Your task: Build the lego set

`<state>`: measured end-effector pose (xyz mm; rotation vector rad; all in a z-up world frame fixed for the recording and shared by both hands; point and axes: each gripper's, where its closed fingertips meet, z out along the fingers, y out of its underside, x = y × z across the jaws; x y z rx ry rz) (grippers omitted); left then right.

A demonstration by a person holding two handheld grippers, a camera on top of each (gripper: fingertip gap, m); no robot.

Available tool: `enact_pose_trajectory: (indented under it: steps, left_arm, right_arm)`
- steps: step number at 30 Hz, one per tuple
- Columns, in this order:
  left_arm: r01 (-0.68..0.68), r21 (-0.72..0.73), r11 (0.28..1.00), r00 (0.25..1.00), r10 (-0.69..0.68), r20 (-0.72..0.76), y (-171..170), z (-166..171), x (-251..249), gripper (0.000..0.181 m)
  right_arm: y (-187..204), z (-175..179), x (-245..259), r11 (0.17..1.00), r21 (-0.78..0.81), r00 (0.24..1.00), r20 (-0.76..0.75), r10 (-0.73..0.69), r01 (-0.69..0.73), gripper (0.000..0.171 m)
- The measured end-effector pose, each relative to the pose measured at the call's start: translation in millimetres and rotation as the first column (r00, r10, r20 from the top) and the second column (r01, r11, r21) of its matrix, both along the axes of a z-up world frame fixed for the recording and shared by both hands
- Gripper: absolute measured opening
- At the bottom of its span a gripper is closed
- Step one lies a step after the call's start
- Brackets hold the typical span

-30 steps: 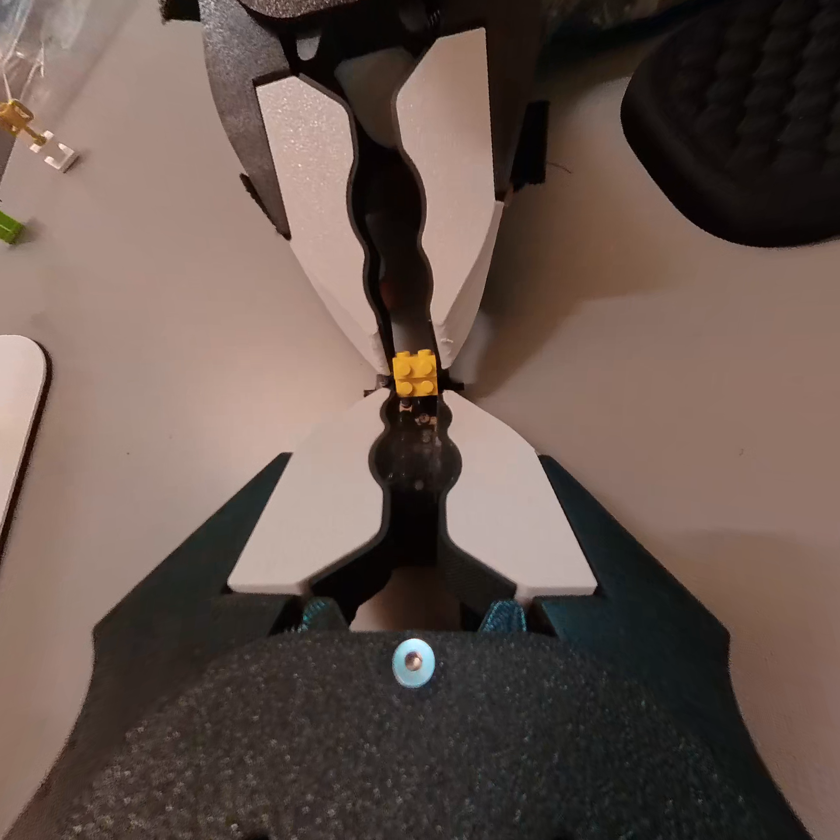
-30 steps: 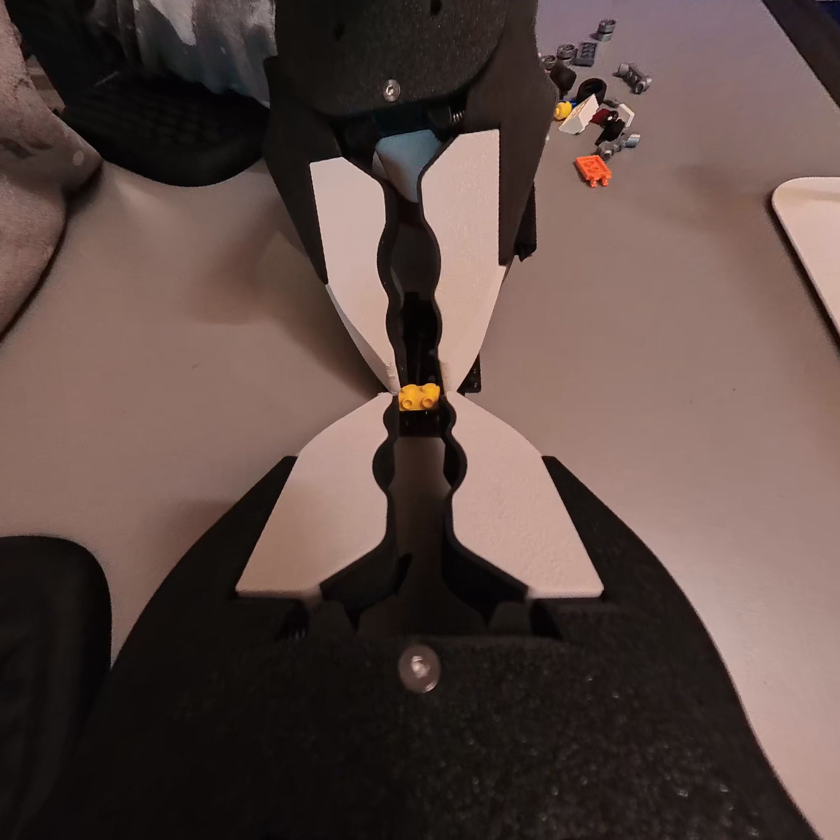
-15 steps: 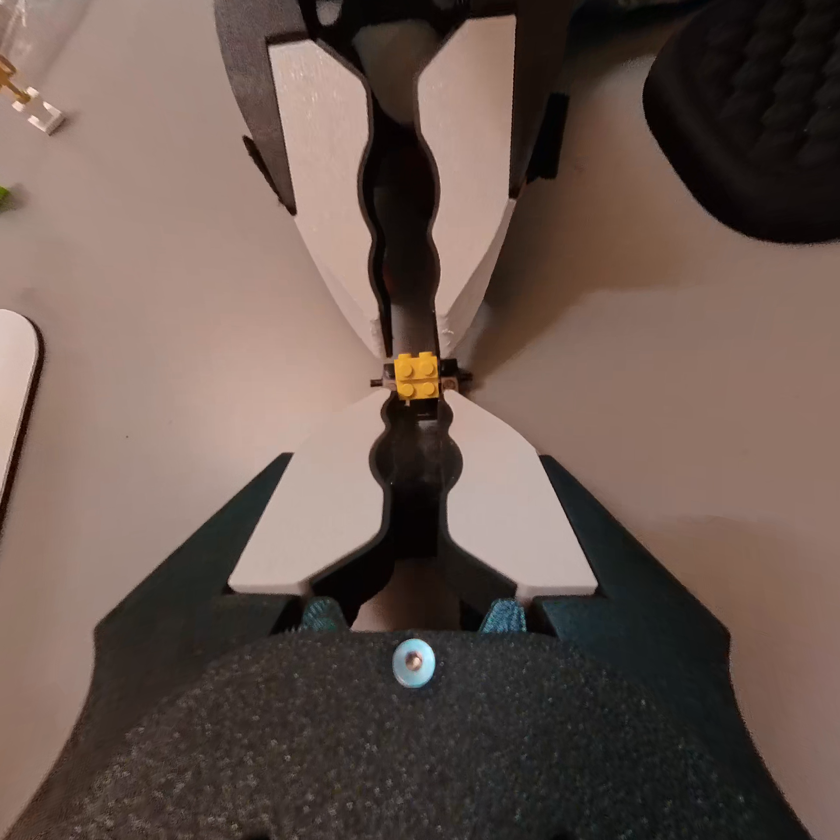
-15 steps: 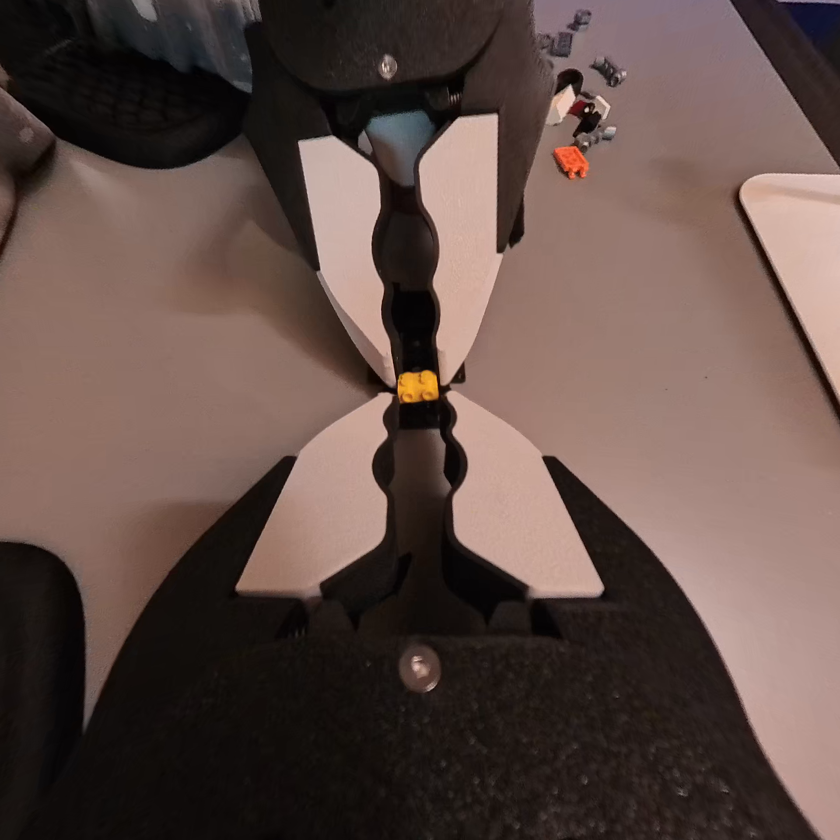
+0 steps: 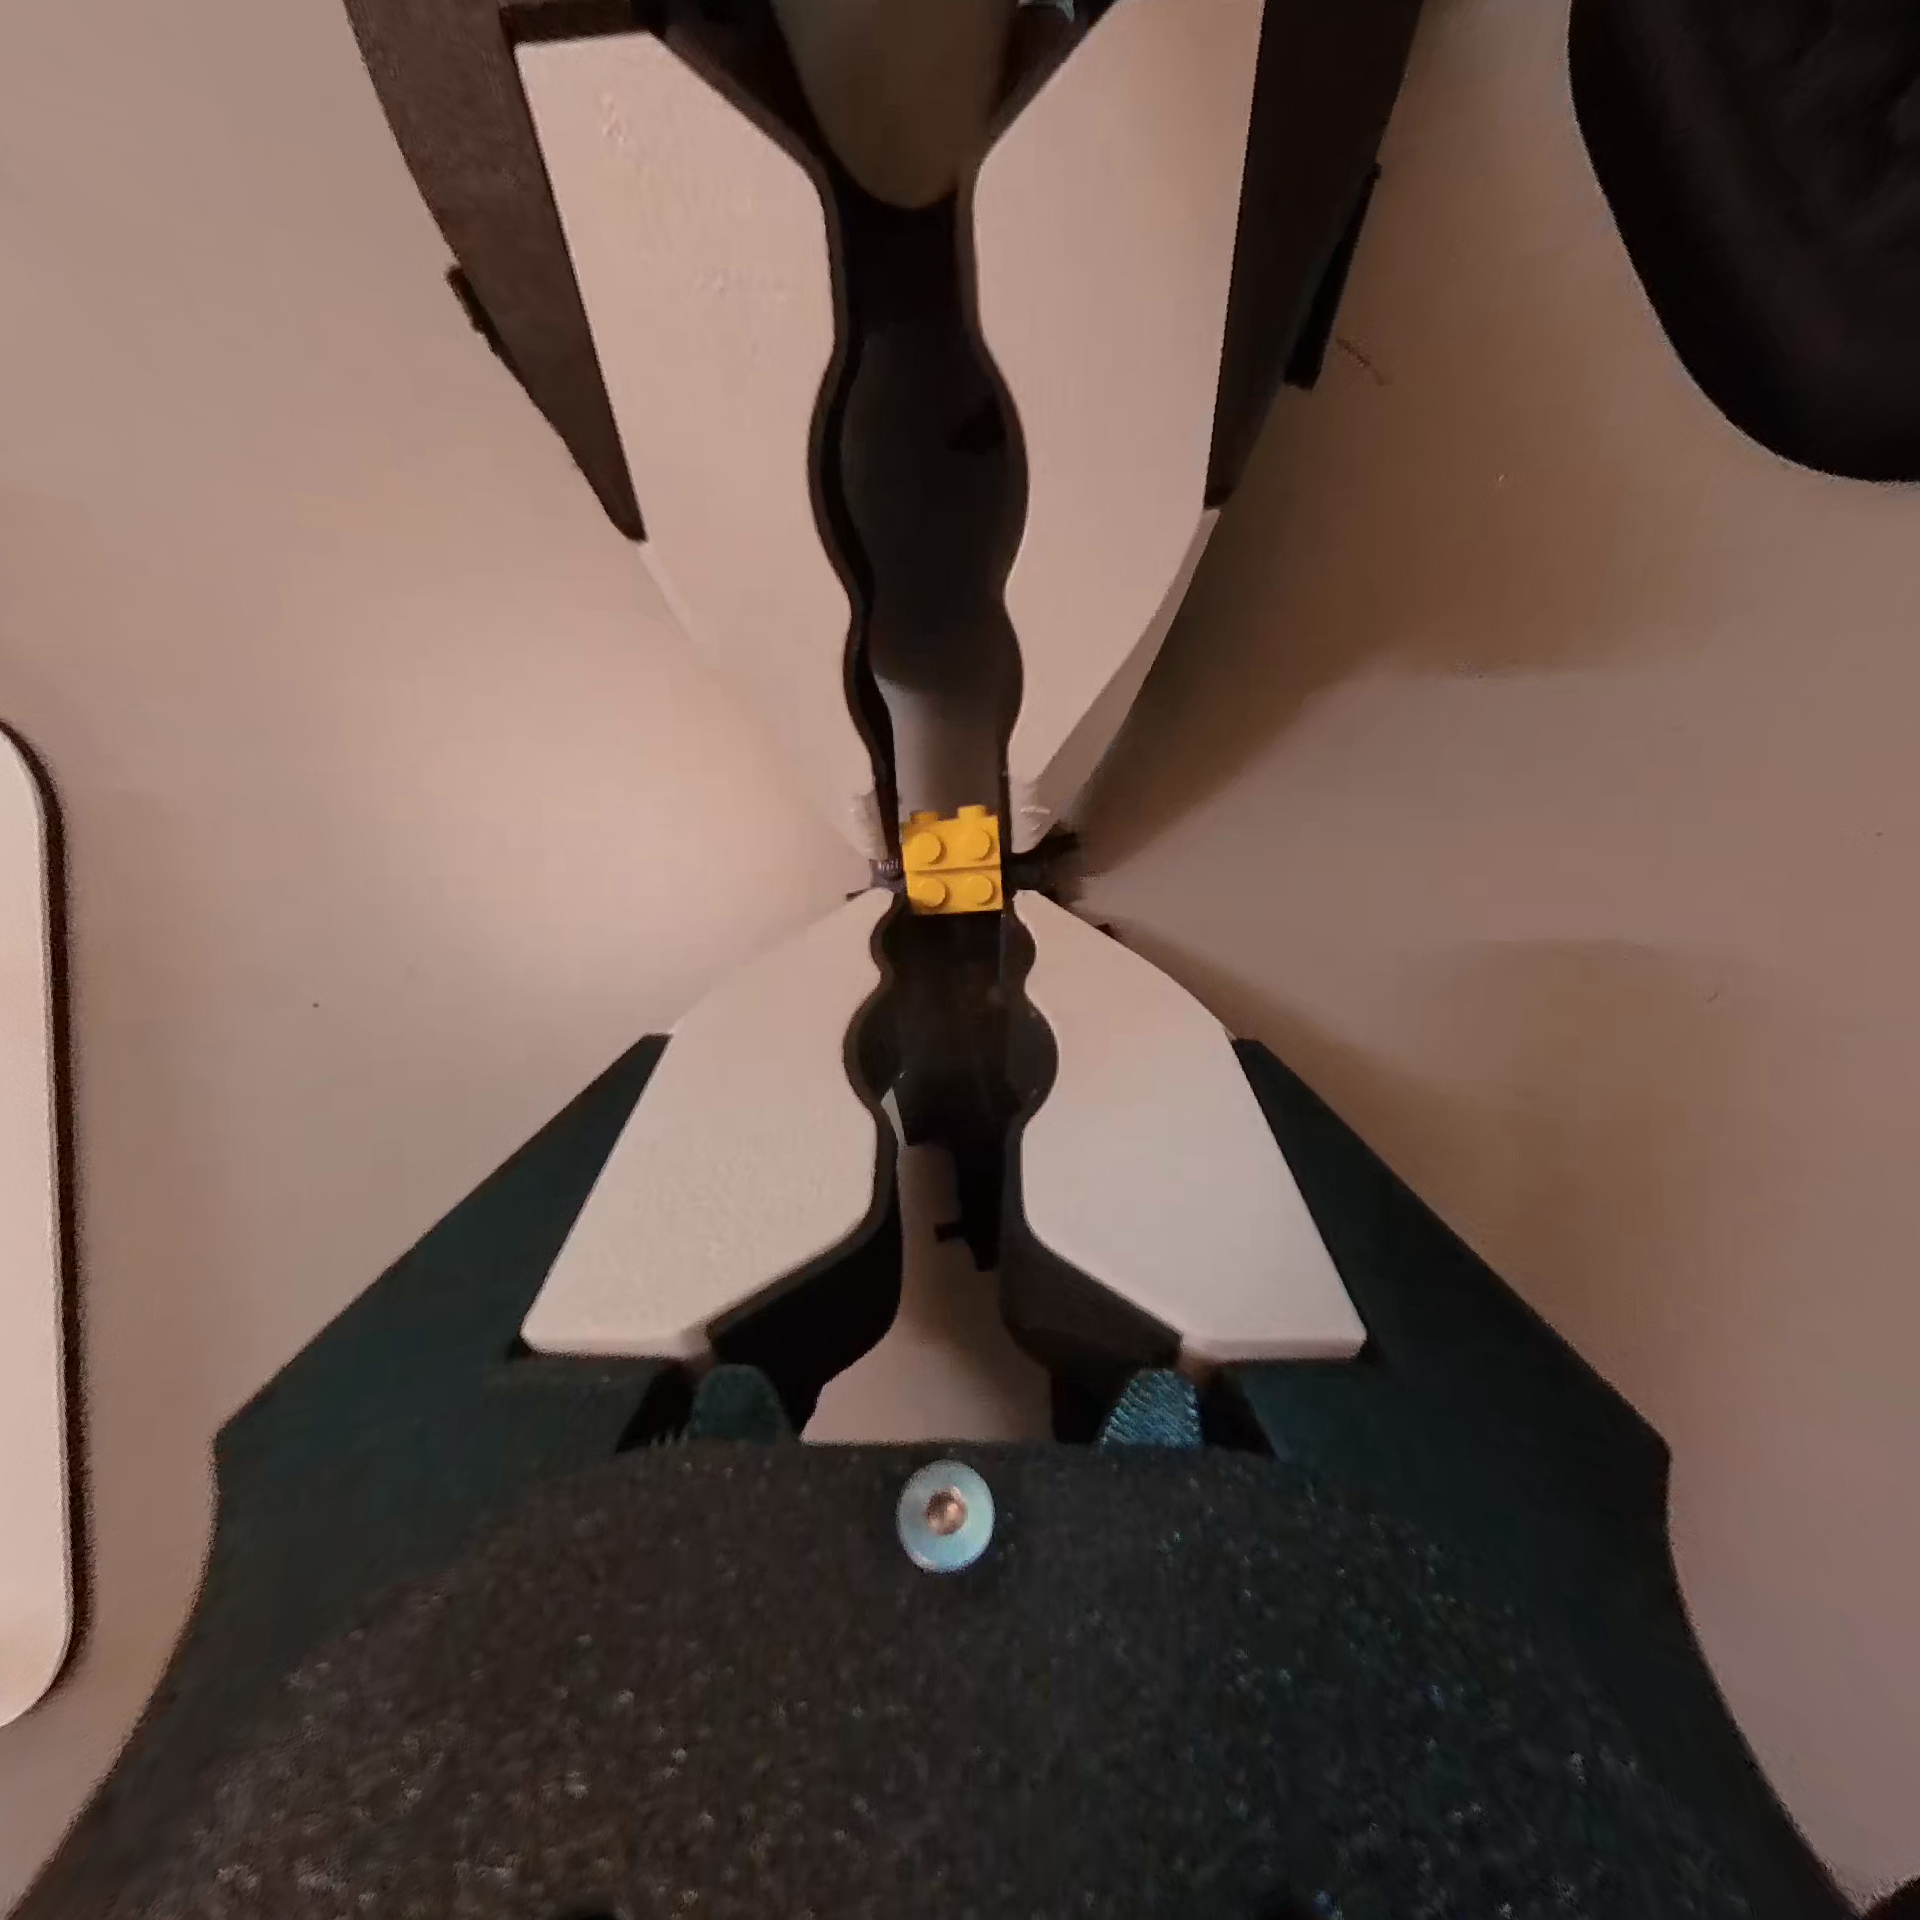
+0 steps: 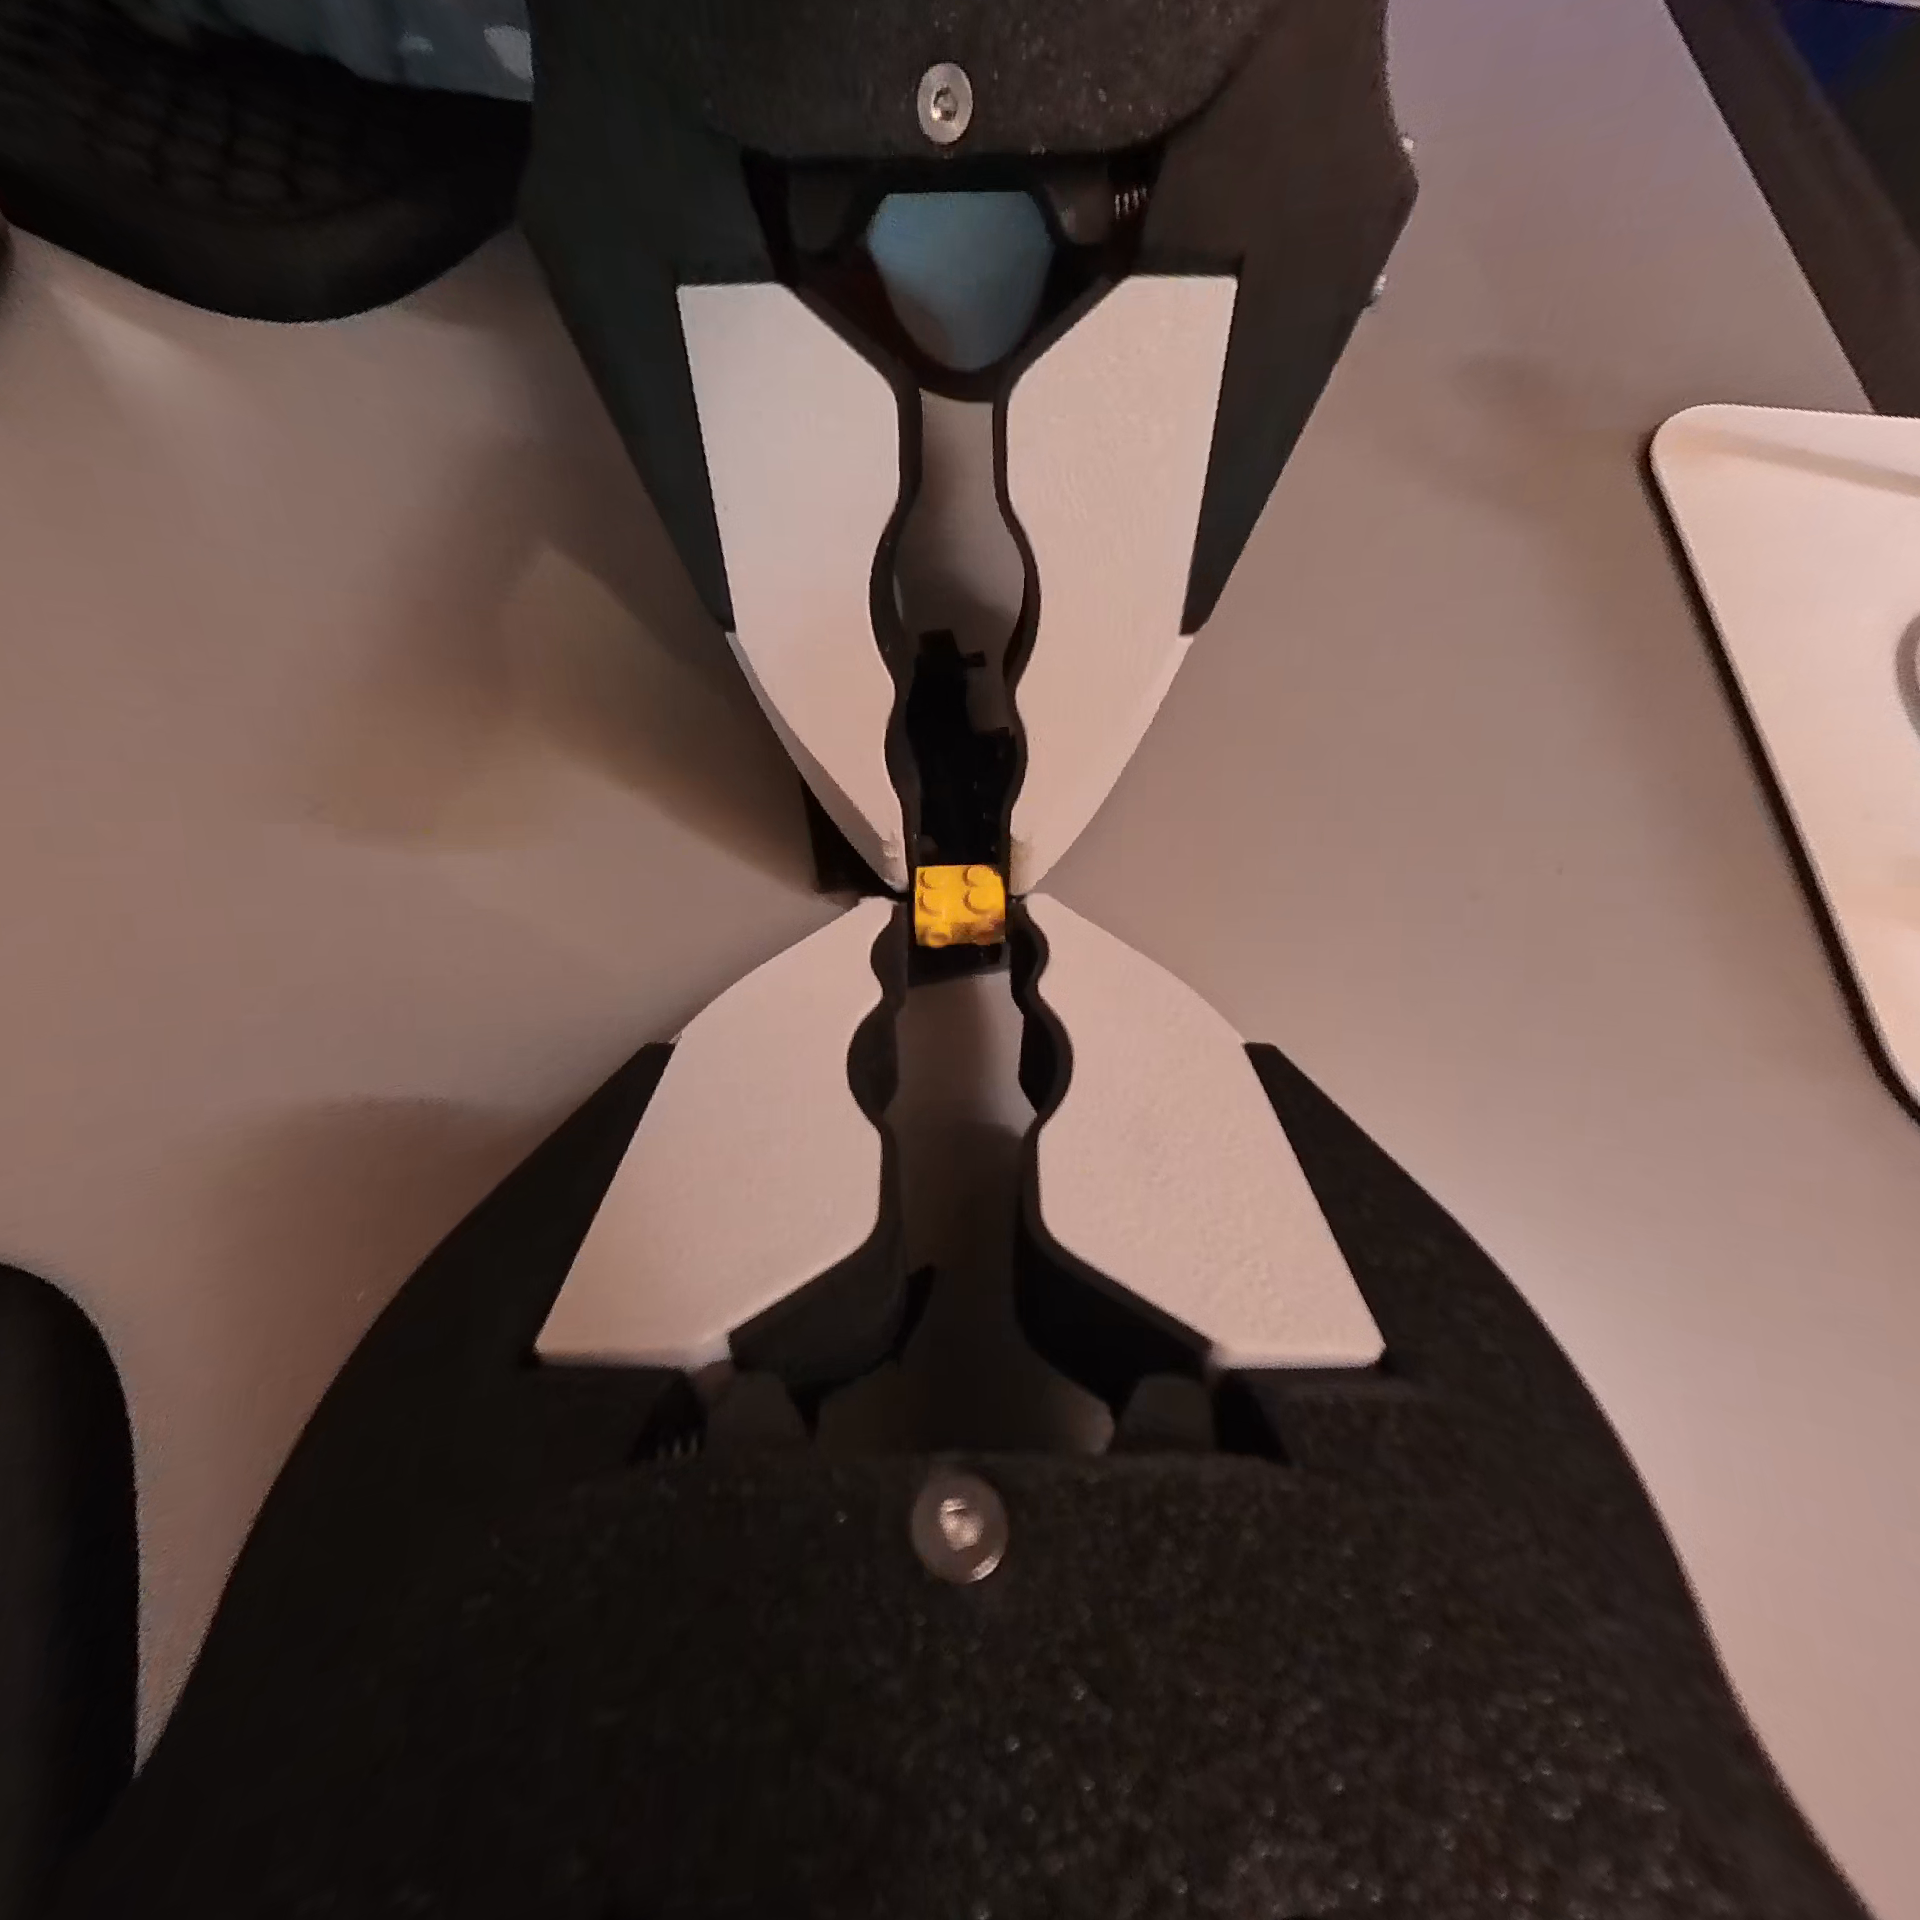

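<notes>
My two grippers meet tip to tip above the pale table. My left gripper (image 5: 951, 930) is shut on a black lego assembly (image 5: 951, 1039) that runs back between its white fingers. A small yellow brick (image 5: 953, 862) sits at the assembly's front end, studs facing the camera. My right gripper (image 6: 958, 930) is shut on this yellow brick (image 6: 958, 906). In the left wrist view the right gripper (image 5: 951, 821) comes in from the top. In the right wrist view the left gripper (image 6: 956, 868) comes in from the top with the black assembly (image 6: 956, 748) in it. Thin black pegs stick out beside the brick.
A white rounded tray lies at the left edge of the left wrist view (image 5: 31, 1247) and at the right of the right wrist view (image 6: 1818, 675). A black woven cushion (image 5: 1766, 208) is at the back right, also in the right wrist view (image 6: 208, 156).
Both grippers have stayed shut and tip to tip. The views have closed in and the loose lego pieces have left the frames. The yellow brick's studded face has turned more toward the right camera.
</notes>
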<state>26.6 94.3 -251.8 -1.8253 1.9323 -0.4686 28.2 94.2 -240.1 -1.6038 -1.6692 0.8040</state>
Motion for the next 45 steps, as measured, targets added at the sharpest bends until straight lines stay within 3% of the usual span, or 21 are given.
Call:
enact_pose_trajectory:
  steps: [7,20,45]
  left_arm:
    - [0.0,0.009,1.0,1.0,0.0,-0.006,0.2,1.9,-2.8,0.016]
    - [-0.026,-0.074,0.997,0.994,0.019,-0.103,-14.1,-8.9,-26.4,0.06]
    - [-0.016,-0.096,0.995,0.997,0.009,-0.082,-12.9,-11.4,-23.4,0.051]
  right_arm:
    - [0.2,-6.1,-0.1,0.999,-0.011,0.998,0.047,0.04,-0.039,0.016]
    - [-2.1,-6.1,0.3,0.986,-0.058,0.981,0.112,0.161,-0.155,0.016]
    - [-5.7,-5.4,2.9,0.977,-0.109,0.975,0.109,0.195,-0.183,0.018]
